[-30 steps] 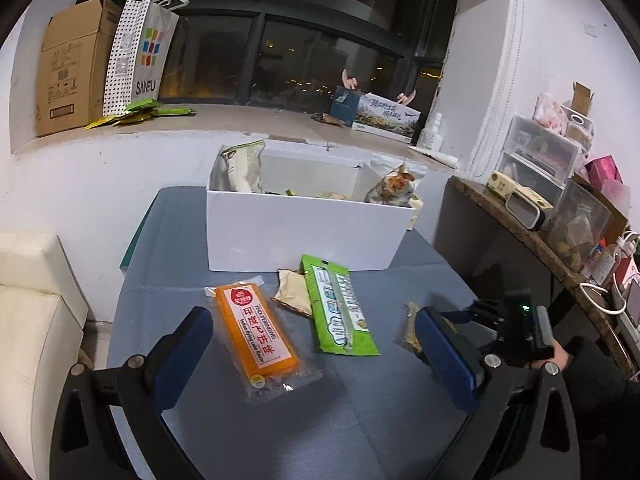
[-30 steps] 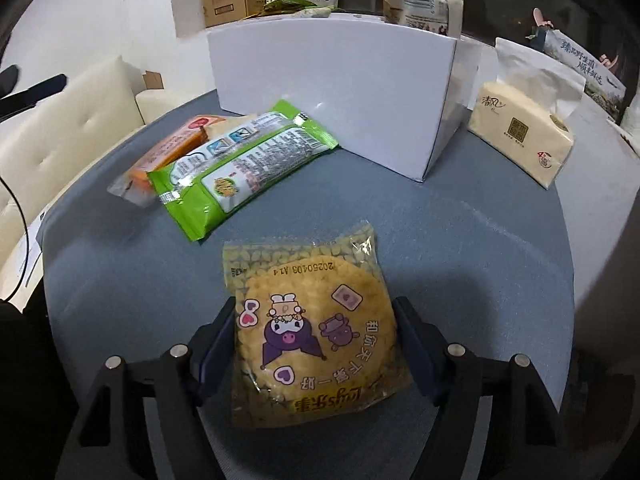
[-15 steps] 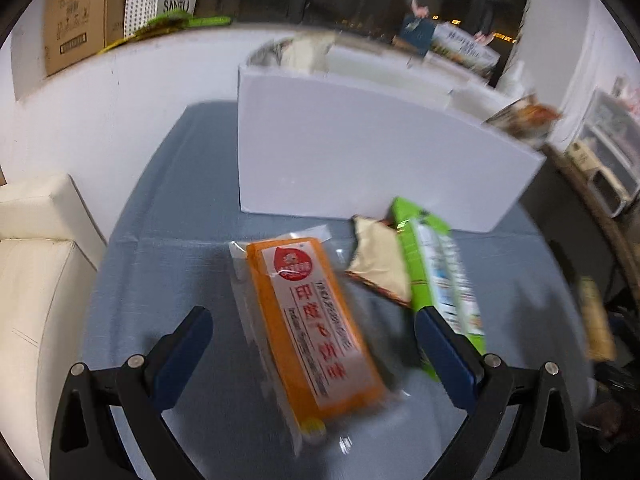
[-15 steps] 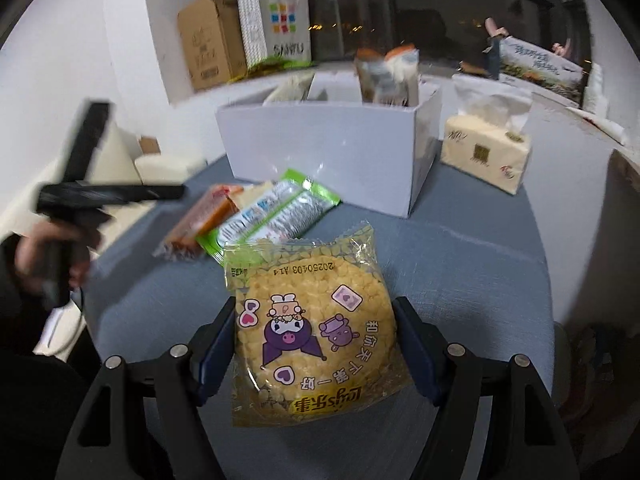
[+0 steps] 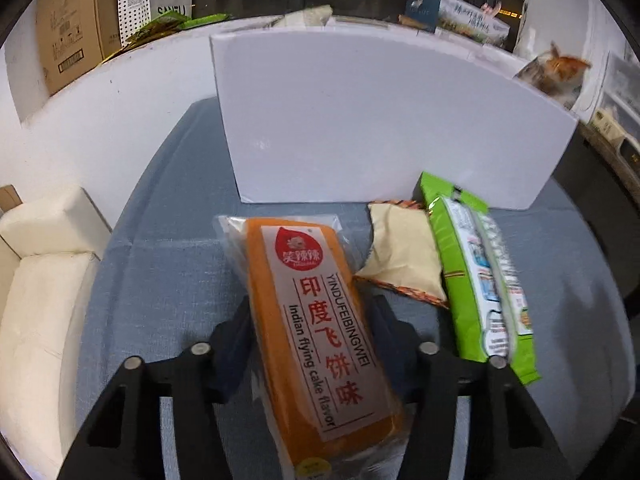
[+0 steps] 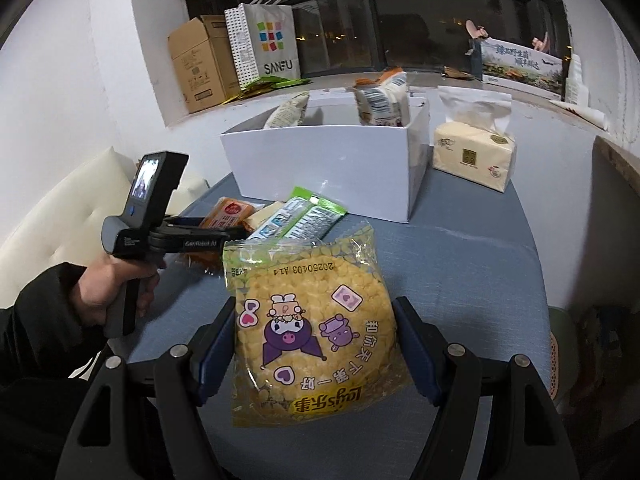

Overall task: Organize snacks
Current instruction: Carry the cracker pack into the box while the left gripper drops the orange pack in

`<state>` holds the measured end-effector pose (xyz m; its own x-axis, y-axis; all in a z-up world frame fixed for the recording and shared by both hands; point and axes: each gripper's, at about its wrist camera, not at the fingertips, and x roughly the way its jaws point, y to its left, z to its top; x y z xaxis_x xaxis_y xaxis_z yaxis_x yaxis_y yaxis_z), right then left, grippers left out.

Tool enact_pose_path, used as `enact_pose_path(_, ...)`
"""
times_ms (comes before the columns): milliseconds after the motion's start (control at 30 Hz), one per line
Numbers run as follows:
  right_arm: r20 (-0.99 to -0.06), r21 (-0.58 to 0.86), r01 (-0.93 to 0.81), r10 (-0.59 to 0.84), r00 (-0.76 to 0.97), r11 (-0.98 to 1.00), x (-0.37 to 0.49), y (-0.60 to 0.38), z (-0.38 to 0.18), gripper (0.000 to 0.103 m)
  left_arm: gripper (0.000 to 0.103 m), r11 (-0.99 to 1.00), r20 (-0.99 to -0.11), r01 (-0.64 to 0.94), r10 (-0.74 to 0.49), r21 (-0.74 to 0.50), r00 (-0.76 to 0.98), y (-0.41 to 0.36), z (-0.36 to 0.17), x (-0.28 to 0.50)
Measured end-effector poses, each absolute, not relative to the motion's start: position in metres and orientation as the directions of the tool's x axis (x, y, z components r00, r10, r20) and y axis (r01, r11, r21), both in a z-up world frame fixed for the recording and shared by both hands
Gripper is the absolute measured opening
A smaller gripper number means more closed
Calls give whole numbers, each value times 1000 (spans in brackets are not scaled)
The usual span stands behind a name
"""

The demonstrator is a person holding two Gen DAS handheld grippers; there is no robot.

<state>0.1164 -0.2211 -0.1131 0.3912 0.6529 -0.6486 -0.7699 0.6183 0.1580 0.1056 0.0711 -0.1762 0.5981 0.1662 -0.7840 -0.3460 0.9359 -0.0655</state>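
Both wrist cameras look forward along their fingers, low and close over the table (image 5: 160, 264), sharing the white box (image 6: 324, 168) upper centre.

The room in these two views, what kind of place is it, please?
Most likely a room in a home. A cream sofa stands beside the blue-clothed table, a pack of tissues sits on it, and a shopping bag and cardboard box rest on the ledge under a dark night window.
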Motion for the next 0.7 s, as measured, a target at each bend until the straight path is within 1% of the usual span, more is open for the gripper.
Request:
enact_pose_path(67,-648,155,-776,656,387,611,114,-218,-112,78,51,938,-768,-341,175,-60,616,69,-168,94)
enact_pose_path(133,-645,153,-780,659,387,607,113,-217,-111,78,32,937,-739,-338,166,-88,653,69,-156,81)
enact_pose_path(167,-642,154,-780,661,387,606,112,-216,-109,78,27,937,-732,-337,165,-94,661,69,-150,77)
enact_pose_path(233,-638,156,-781,665,388,605,112,-216,-107,78,22,939,-722,-330,164,-94,672,70,-138,69)
enact_pose_path(333,-636,159,-784,670,383,599,113,-213,-105,78,21,942,-724,-322,155,-97,672,72,-133,65)
enact_pose_path(533,-640,142,-794,667,382,591,109,-204,-104,78,21,937,-726,-315,109,-154,679,87,-139,60)
enact_pose_path(567,-640,140,-796,667,381,589,108,-204,-104,78,24,938,-728,-311,108,-149,677,91,-146,63)
enact_pose_path(600,-640,138,-798,667,381,587,108,-204,-104,78,29,941,-736,-308,108,-142,669,92,-151,68)
enact_pose_path(633,-639,139,-798,669,380,586,108,-204,-104,78,53,942,-758,-305,99,-137,644,94,-156,72)
enact_pose_path(667,-639,141,-799,670,378,585,108,-203,-104,78,81,942,-776,-310,98,-130,623,94,-163,78)
enact_pose_path(700,-640,140,-799,669,378,585,108,-203,-104,78,90,936,-786,-334,123,-111,606,96,-168,80)
